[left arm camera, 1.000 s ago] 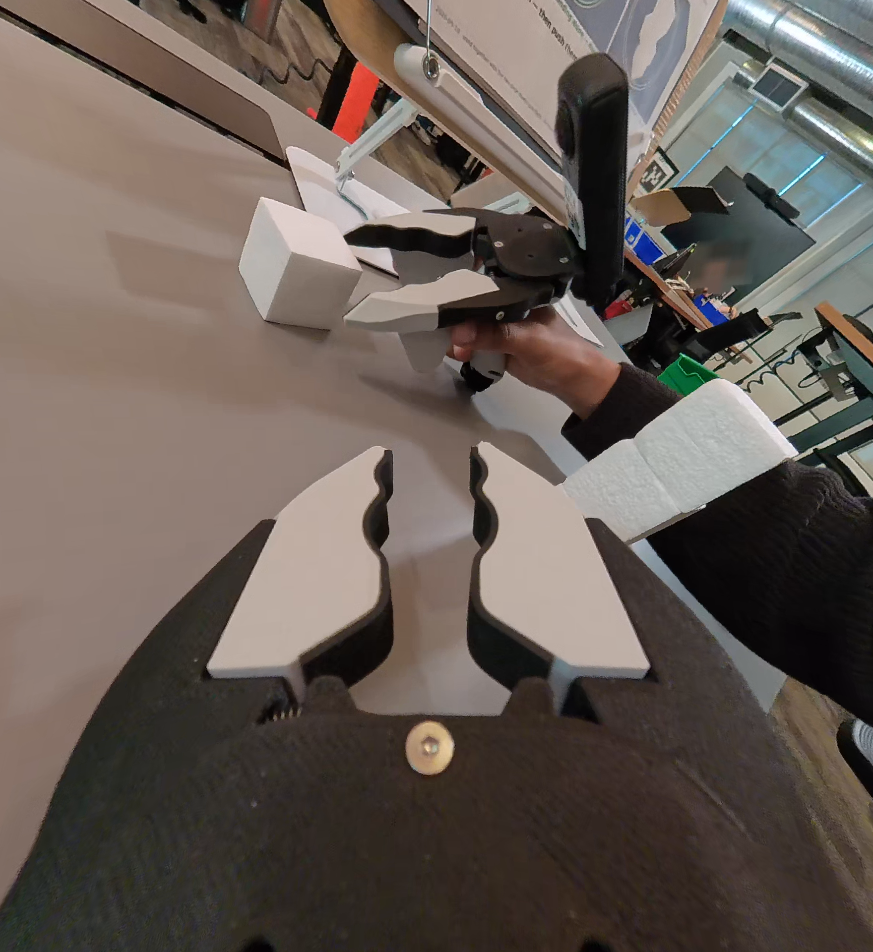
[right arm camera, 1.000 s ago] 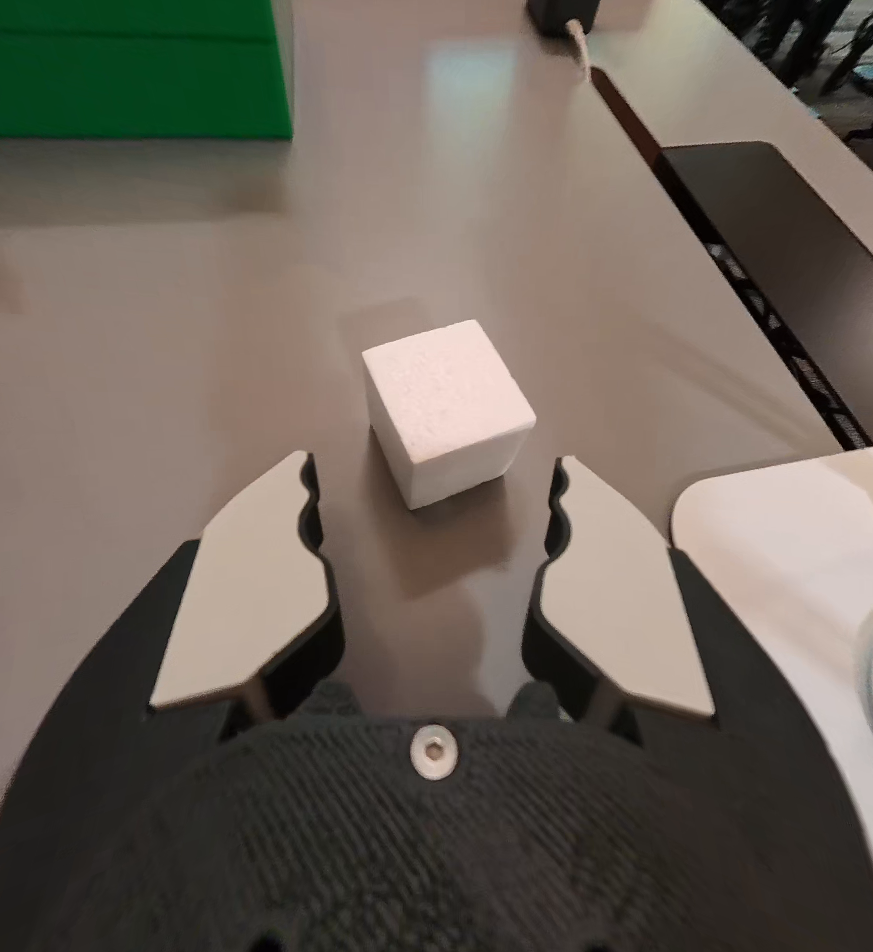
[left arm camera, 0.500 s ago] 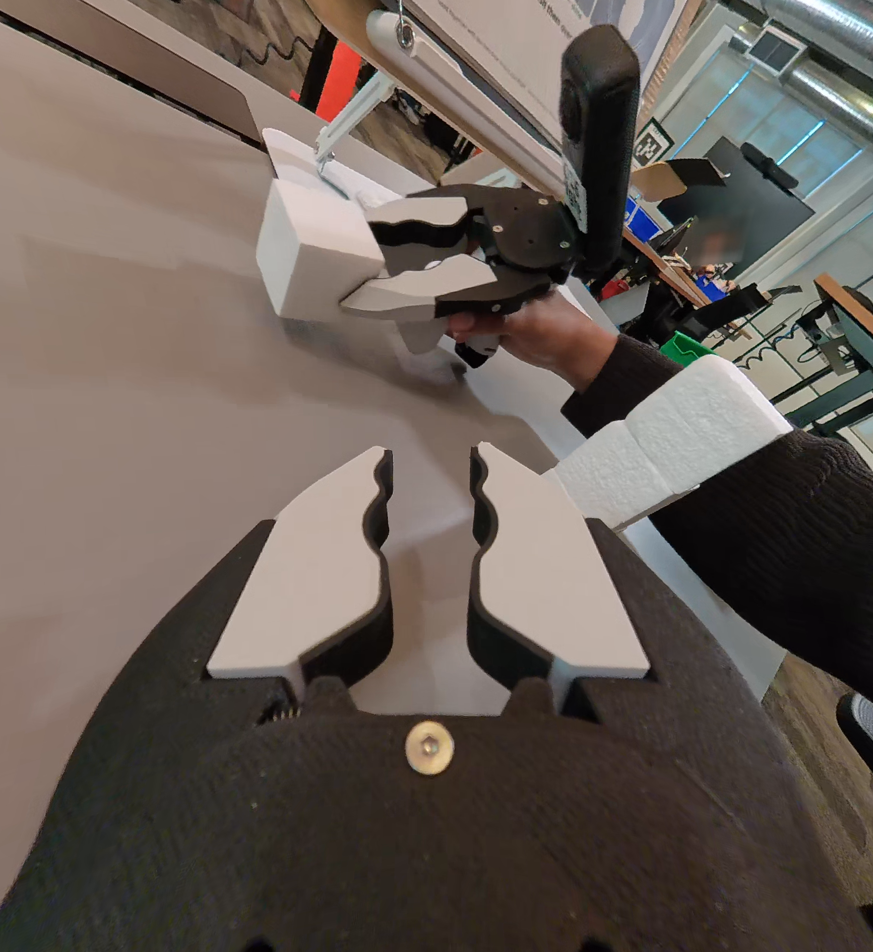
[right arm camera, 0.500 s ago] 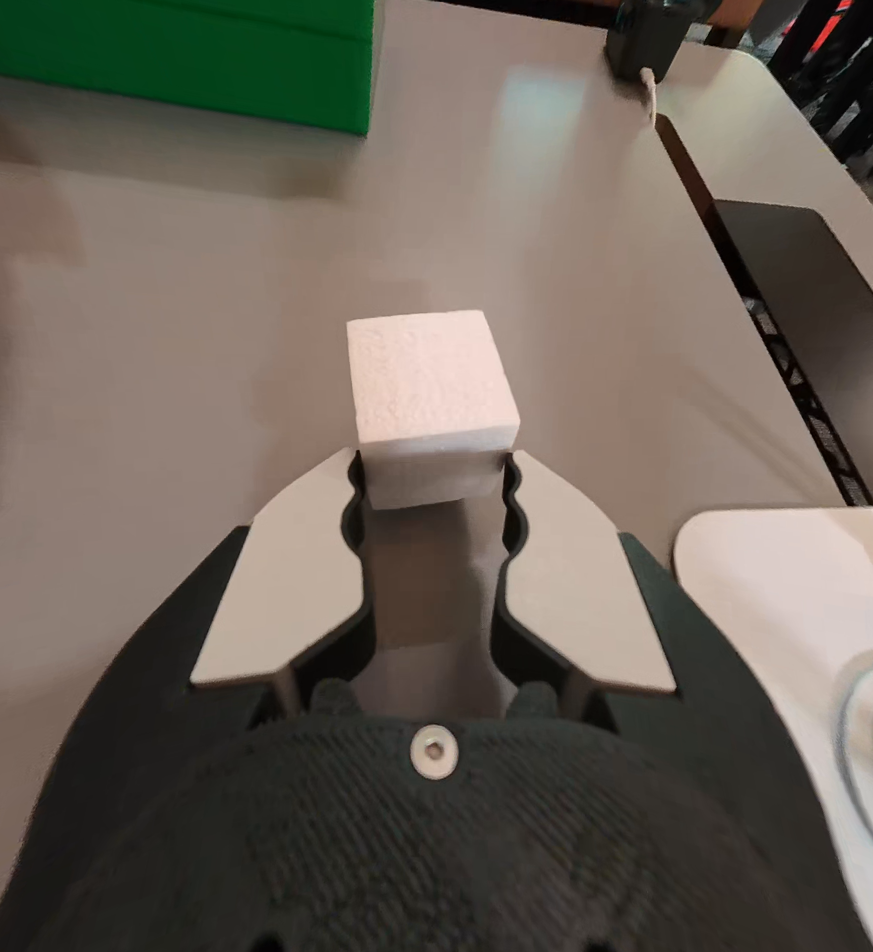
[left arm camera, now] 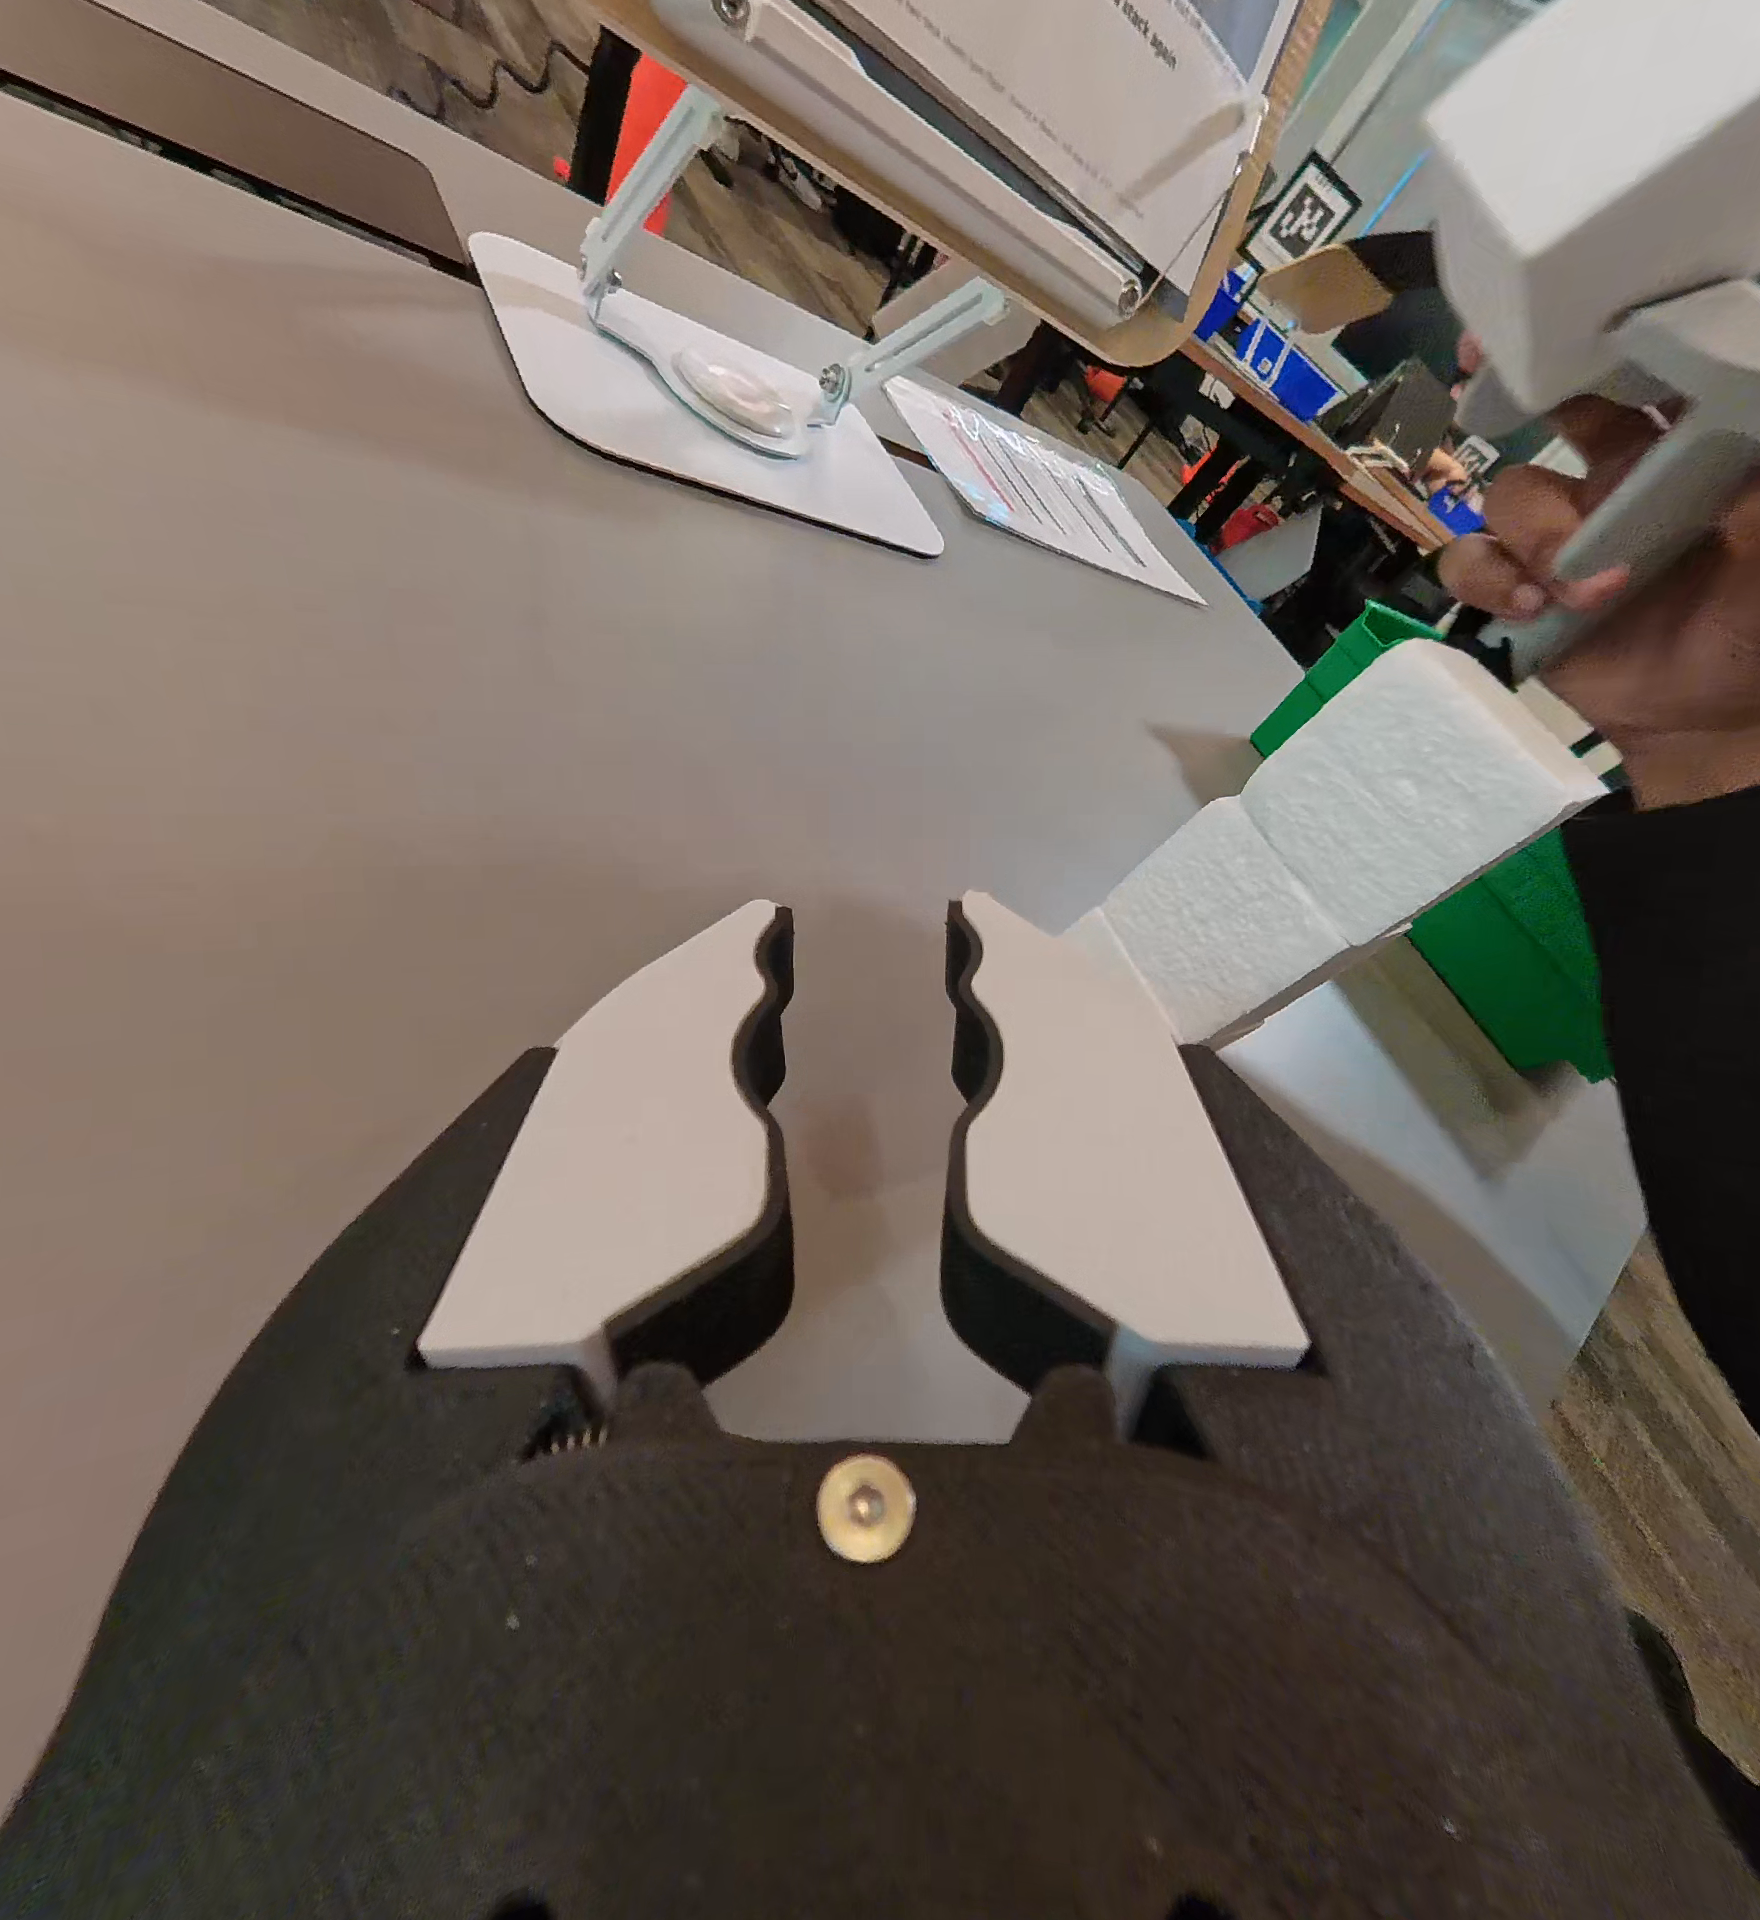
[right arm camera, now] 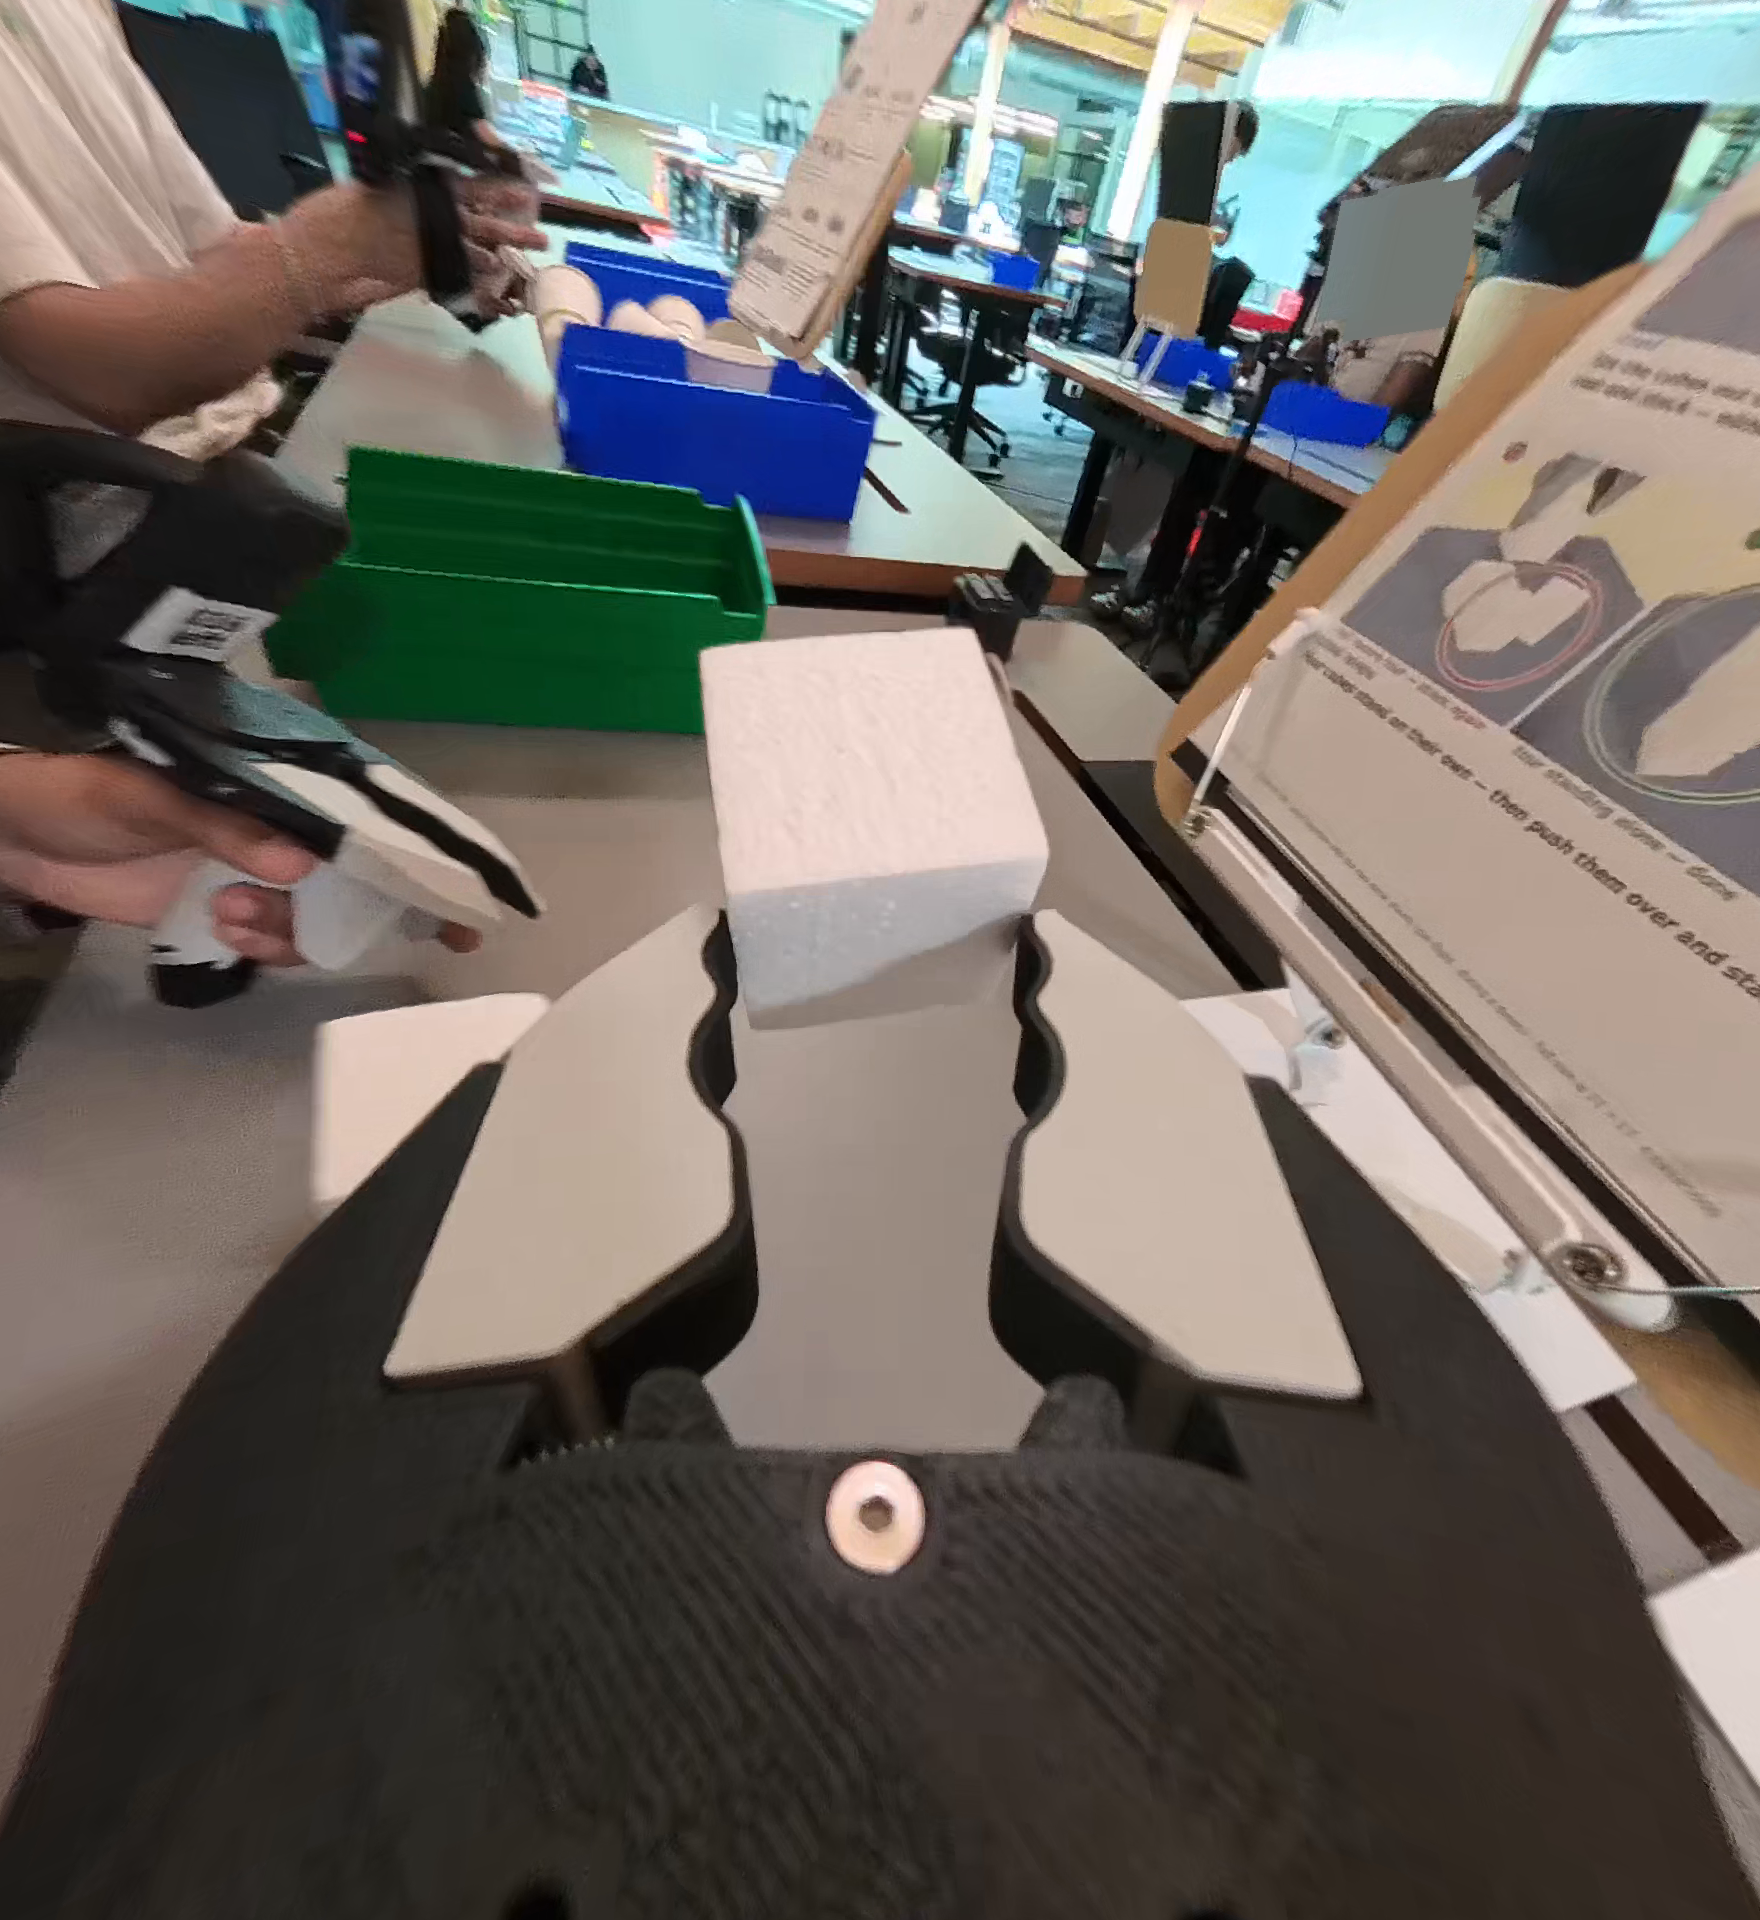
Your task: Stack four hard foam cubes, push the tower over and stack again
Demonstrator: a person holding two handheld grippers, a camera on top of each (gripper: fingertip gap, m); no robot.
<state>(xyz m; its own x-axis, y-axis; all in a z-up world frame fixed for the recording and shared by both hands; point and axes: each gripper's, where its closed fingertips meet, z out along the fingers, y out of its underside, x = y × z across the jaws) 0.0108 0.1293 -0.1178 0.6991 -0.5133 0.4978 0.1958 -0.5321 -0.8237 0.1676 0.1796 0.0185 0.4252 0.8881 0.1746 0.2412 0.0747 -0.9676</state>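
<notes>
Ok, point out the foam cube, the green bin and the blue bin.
foam cube [right arm camera: 860, 790]: right wrist view, top face.
green bin [right arm camera: 502, 655]: right wrist view, front wall.
blue bin [right arm camera: 710, 442]: right wrist view, front wall.

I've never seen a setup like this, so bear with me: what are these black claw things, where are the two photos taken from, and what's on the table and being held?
These are two hand-held grippers, each with a camera looking along its two fingers. No robot arm is involved.

One photo is from the left gripper, which is open, holds nothing and hangs above the grey table. The nearest things are two white foam blocks to its right.

The other photo is from the right gripper, pinching a white foam cube in the air.

Also on the table: a green bin and a board on a white stand.
</notes>
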